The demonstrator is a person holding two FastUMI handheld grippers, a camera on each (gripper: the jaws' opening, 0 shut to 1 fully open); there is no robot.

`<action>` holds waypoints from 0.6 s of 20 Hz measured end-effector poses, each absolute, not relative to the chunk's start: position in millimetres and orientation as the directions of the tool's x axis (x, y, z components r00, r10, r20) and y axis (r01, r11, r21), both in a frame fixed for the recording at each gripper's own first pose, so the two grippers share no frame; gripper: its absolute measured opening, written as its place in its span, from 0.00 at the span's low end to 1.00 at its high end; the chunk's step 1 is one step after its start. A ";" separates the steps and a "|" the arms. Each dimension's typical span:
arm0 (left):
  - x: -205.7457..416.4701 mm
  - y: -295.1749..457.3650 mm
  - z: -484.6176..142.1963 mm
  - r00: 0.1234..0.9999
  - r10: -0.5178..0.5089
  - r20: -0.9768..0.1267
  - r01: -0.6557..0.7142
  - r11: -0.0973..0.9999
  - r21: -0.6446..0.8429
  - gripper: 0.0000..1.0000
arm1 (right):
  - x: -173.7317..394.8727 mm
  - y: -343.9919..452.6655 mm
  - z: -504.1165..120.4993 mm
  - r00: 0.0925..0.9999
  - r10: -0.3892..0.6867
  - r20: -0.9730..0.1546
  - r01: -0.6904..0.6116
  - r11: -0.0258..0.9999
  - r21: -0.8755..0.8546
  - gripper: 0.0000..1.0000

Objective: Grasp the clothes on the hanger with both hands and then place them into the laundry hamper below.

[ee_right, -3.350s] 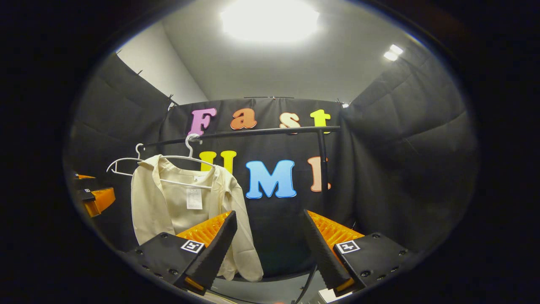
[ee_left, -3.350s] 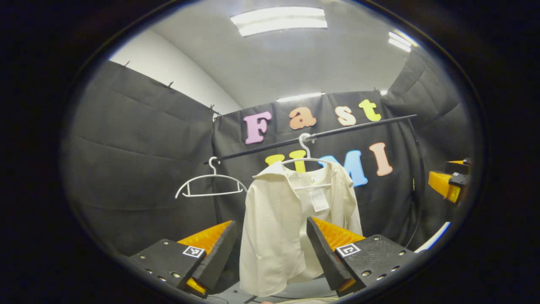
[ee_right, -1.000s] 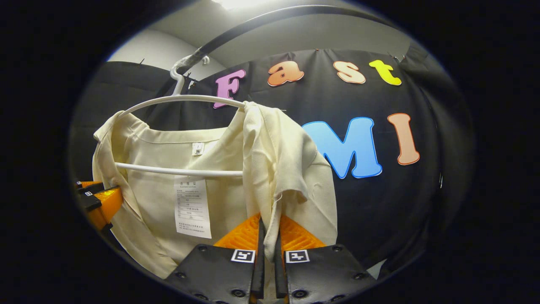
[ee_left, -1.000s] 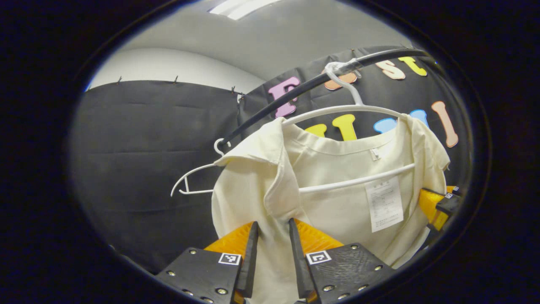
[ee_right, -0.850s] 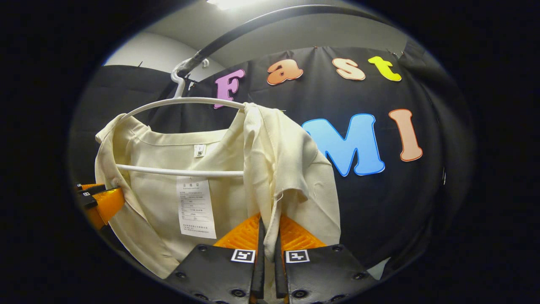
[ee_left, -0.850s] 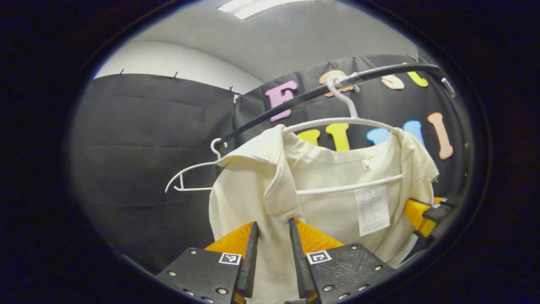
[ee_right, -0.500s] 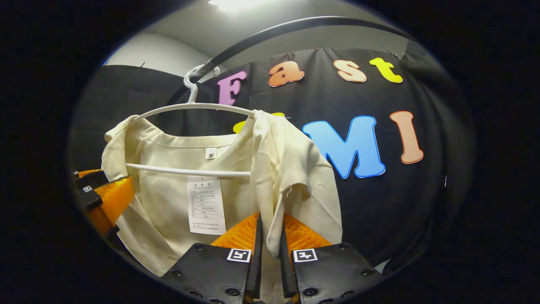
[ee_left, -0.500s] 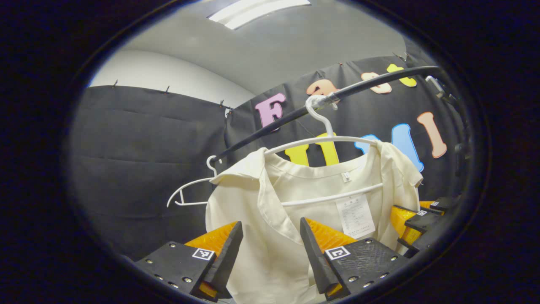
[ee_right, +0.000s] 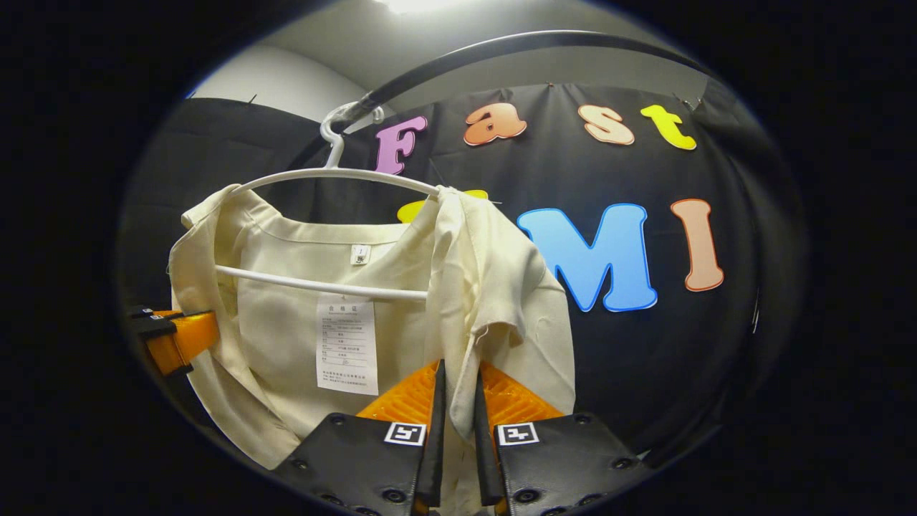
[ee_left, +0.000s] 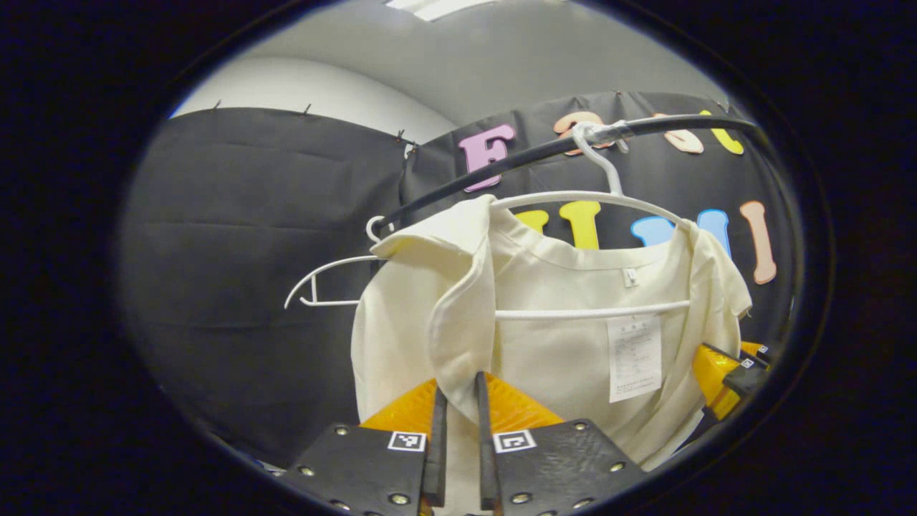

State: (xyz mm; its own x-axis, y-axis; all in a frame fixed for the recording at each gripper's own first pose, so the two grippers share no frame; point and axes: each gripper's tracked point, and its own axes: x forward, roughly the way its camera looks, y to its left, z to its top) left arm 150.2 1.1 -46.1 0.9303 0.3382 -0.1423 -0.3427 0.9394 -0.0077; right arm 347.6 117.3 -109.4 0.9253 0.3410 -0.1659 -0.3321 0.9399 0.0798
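A cream shirt hangs open-fronted on a white hanger hooked over a black rail. In the left gripper view my left gripper is shut on the shirt's left front edge, just below the collar. In the right gripper view the same shirt hangs on its hanger, and my right gripper is shut on the right front edge below the shoulder. The right gripper also appears at the far right of the left gripper view, and the left gripper at the far left of the right gripper view.
A second, bare white hanger hangs on the rail to the left of the shirt. The black rail arcs overhead in the right gripper view. Black cloth walls close in behind and to both sides.
Half a second ago my left gripper stood open around the shirt's left edge; it has since shut on the fabric. The right gripper has kept its hold and the shirt stays on the hanger.
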 end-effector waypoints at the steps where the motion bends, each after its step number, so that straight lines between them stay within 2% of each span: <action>1: 153.8 -0.2 -49.9 0.934 0.324 -0.149 -0.334 0.941 -0.048 0.08 | 352.7 124.8 -114.1 0.908 0.374 -0.188 -0.365 0.928 0.079 0.22; 2: 157.4 -1.5 -48.8 0.942 0.301 -0.152 -0.314 0.946 -0.075 0.05 | 354.7 114.9 -116.9 0.922 0.336 -0.194 -0.328 0.942 0.072 0.12; 3: 155.9 2.9 -46.7 0.943 0.296 -0.151 -0.310 0.947 -0.082 0.02 | 364.8 117.8 -124.7 0.908 0.350 -0.229 -0.345 0.936 0.064 0.02; 9: 126.9 53.4 -8.1 0.919 0.389 -0.057 -0.388 0.921 0.028 0.01 | 365.5 82.7 -109.0 0.971 0.193 -0.139 -0.213 0.965 -0.154 0.01; 12: 113.1 64.5 10.0 0.907 0.420 -0.015 -0.418 0.906 0.069 0.00 | 371.6 62.5 -98.4 0.988 0.127 -0.089 -0.140 0.977 -0.161 0.01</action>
State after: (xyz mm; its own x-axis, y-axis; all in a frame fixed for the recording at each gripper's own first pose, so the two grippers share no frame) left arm 113.1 64.5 10.0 0.9073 0.4203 -0.0147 -0.4184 0.9056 0.0692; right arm 371.6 62.5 -98.4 0.9879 0.1271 -0.0889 -0.1402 0.9769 -0.1613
